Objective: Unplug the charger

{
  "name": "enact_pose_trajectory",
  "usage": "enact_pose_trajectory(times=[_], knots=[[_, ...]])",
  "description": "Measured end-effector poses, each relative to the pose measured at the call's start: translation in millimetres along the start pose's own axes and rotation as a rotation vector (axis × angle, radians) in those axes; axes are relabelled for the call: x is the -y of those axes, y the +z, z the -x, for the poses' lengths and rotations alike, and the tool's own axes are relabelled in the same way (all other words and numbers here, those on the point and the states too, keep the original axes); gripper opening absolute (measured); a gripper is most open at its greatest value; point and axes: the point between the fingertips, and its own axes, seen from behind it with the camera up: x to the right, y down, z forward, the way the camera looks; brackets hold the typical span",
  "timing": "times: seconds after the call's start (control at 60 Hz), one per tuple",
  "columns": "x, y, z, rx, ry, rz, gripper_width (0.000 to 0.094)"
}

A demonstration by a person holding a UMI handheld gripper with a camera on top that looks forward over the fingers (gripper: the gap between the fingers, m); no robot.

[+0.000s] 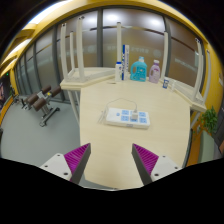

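Pale wood is filling most of the scene, a long table [150, 140] running away from the camera toward a glazed wall, with grey floor lying off to one side and some gym-like equipment [45, 103] sitting well apart from the table. Near the middle of the table a white power strip [128, 118] is lying flat, and a small white charger [132, 115] appears to be sitting plugged into it, though it is too small to make out clearly. At the far end a few bottles are standing together, a blue one [139, 69] between a white one [120, 70] and a smaller one [156, 70], all well beyond the strip and out of the way of the job. The gripper [112, 160] is hovering above the near end of the table with its fingers spread wide and nothing between them; the pink pads [76, 157] are facing each other across bare tabletop. It seems to be held back and high so the strip is lying straight ahead, lined up roughly between the fingers for an approach. Judging from this, the unplugging is not yet begun: the next move is likely calling for travelling forward and down, then closing on the charger body rather than the strip, since the loose strip could be lifting along with it
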Motion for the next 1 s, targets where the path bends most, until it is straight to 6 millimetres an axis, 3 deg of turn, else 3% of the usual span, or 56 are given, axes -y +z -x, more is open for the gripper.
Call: enact_pose_trajectory(times=[0.1, 0.2, 0.333, 0.417, 0.567, 0.6, 0.733, 0.85, 0.883, 0.933, 1.0], knots=[[12, 60, -54, -0.071, 0.053, -0.032, 0.0851], [37, 115, -95, -0.121, 0.100, -0.077, 0.0848], [69, 173, -122, -0.152, 0.105, -0.137, 0.0814], [79, 202, -123, -0.141, 0.082, -0.155, 0.0702], [78, 229, -117, -0.096, 0.055, -0.156, 0.0326], [77, 229, -109, -0.082, 0.055, -0.155, 0.0232], [80, 224, -106, -0.086, 0.040, -0.150, 0.0103], [77, 226, -108, -0.073, 0.077, -0.125, 0.0068], [102, 212, -102, -0.050, 0.099, -0.175, 0.0066], [163, 174, -92, -0.001, 0.093, -0.283, 0.0066], [232, 125, -93, 0.019, 0.046, -0.445, 0.0065]])
